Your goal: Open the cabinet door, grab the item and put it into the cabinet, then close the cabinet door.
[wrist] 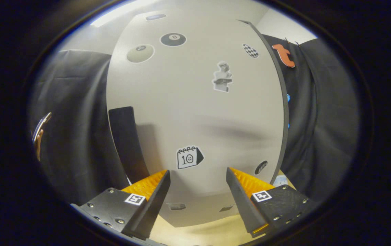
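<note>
A pale grey cabinet door (195, 112) covered with several stickers stands close in front of me, just beyond the fingers. Its dark handle (127, 140) runs upright along the door's left edge, up and left of my left finger. My gripper (198, 177) is open, with nothing between the fingers, and the fingertips sit near the lower part of the door. Whether the tips touch the door I cannot tell. The door's dark right edge (284, 112) curves down on the right side.
Black cloth (322, 119) hangs on both sides of the cabinet. A light wooden tabletop (202, 232) shows below the door between the fingers. A person's hand (39, 136) shows far to the left.
</note>
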`<state>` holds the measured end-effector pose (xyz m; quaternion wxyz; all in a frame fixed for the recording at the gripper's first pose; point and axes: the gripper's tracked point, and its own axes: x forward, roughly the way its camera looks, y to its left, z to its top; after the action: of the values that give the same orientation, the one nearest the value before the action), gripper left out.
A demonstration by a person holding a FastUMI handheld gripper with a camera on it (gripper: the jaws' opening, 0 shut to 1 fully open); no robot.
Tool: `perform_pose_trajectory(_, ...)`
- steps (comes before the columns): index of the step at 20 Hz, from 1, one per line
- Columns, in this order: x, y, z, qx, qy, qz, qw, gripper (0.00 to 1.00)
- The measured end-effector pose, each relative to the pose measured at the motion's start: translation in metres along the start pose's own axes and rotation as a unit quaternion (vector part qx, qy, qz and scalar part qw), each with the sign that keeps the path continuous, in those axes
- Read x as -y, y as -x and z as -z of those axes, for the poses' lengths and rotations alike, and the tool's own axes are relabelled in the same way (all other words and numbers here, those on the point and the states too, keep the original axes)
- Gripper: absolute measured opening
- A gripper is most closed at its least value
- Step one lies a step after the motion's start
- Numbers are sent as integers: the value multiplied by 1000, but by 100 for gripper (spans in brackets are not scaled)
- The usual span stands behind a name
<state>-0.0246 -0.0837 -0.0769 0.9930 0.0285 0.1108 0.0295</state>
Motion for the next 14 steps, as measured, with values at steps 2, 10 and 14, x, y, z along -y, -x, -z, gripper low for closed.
perform_pose_trajectory(2, -4, -12, -2, 6, 5, 4, 1000, 98)
perform_pose_trajectory(10, -2, -39, -8, 8, -3, -6, 1000, 98)
perform_pose_trajectory(14, -5, -42, -9, 8, -2, -8, 1000, 98)
